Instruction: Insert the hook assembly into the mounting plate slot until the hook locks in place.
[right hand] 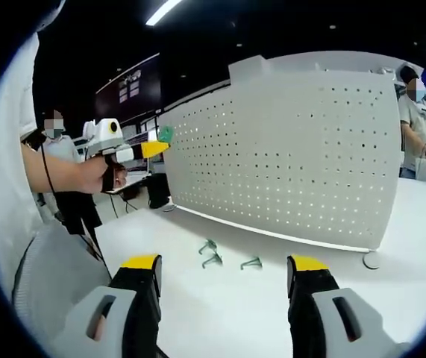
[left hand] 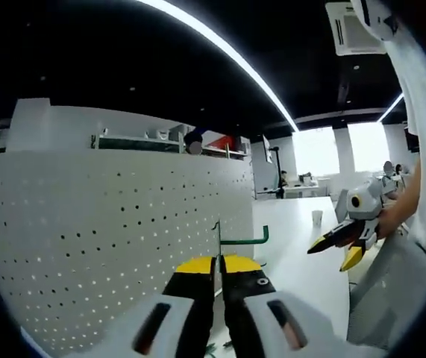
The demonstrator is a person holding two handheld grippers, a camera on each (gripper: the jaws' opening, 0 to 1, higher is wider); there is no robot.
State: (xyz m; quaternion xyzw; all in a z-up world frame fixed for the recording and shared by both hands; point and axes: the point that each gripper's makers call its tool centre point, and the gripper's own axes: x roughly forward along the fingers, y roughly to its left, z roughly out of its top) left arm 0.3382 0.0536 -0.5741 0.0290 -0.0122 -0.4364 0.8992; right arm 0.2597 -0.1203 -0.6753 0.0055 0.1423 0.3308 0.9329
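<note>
left gripper view: left gripper (left hand: 218,262) clamps green hook (left hand: 236,240), its base hidden by jaws, just before pegboard (left hand: 108,231); right gripper (left hand: 342,252) raised at right | right gripper view: jaws wide apart, level; spare hooks (right hand: 227,257) on table (right hand: 220,306) ahead, small, unclear.

1. I can read no text, label, brand or number in the left gripper view.
2. In the right gripper view, I see a wall sign (right hand: 130,86) with pale marks, too small to read.
</note>
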